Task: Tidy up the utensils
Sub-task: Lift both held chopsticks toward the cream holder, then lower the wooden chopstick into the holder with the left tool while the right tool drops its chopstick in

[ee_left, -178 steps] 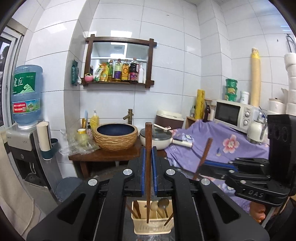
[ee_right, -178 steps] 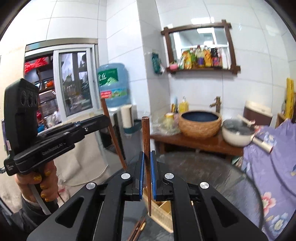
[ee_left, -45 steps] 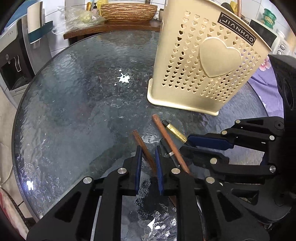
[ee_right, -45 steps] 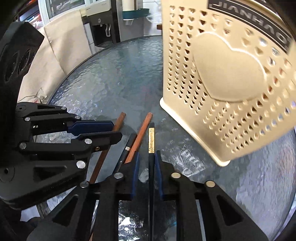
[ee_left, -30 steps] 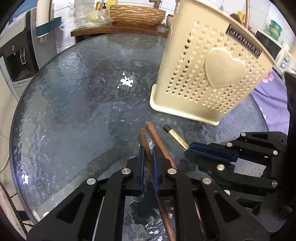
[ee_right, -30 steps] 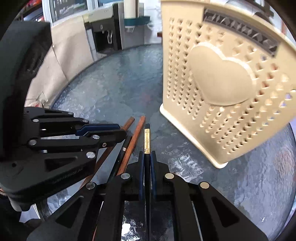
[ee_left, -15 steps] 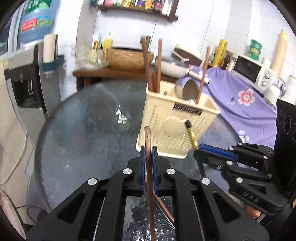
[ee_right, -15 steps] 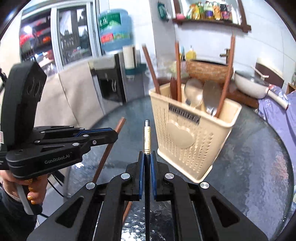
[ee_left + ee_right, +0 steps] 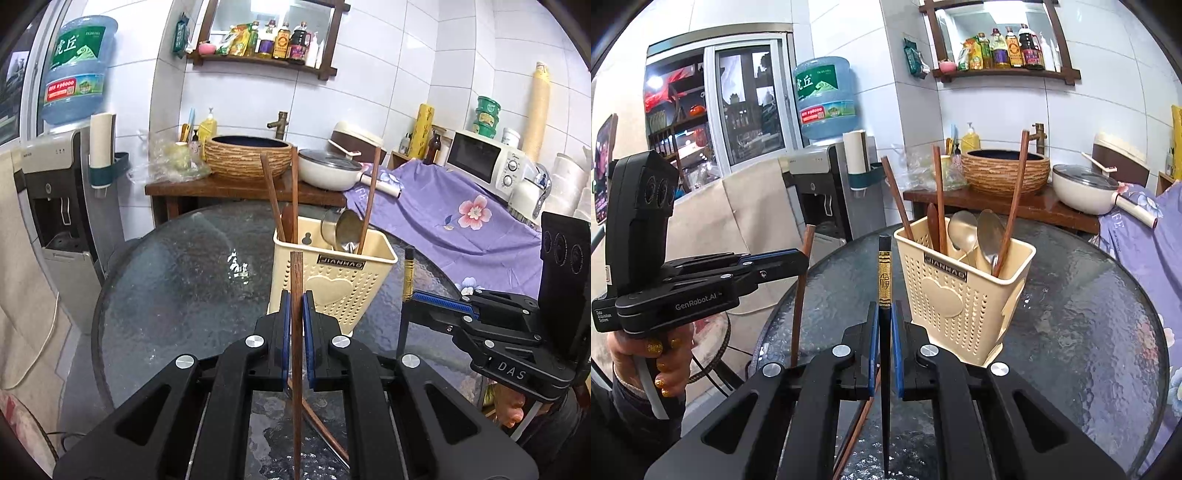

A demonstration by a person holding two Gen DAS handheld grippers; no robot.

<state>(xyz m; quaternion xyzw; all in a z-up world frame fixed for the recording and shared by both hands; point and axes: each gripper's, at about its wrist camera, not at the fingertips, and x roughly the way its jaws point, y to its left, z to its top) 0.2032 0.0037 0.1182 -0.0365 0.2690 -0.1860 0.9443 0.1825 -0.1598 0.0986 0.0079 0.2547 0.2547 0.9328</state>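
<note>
Holder (image 9: 334, 291) – cream perforated caddy with a heart embossed on the front – stands upright on the round glass table (image 9: 177, 295), near its middle. It already carries several brown wooden chopsticks (image 9: 938, 195) and two metal spoons (image 9: 990, 230), handles or bowls sticking up past the rim, so the open top is the drop target.

Left gripper (image 9: 294, 325) is clenched on a brown wooden chopstick (image 9: 295, 280), held near upright with its blunt end above the jaws and the long part hanging below. Right gripper (image 9: 885, 332) is clamped the same way on a black chopstick (image 9: 884, 258) with a gold band near the top. Vertical hold makes sense: each stick can go straight down into the caddy without tipping.

Both sticks hang in the air on the near side of the holder, clear of its rim. Judgement – this is the carry phase, insertion not yet done.

At least two more sticks (image 9: 317, 417) lie flat on the glass below the left gripper. Risk I'd guess: thin sticks pivoting in a two-pad grip, or snagging on the spoons on entry.
</note>
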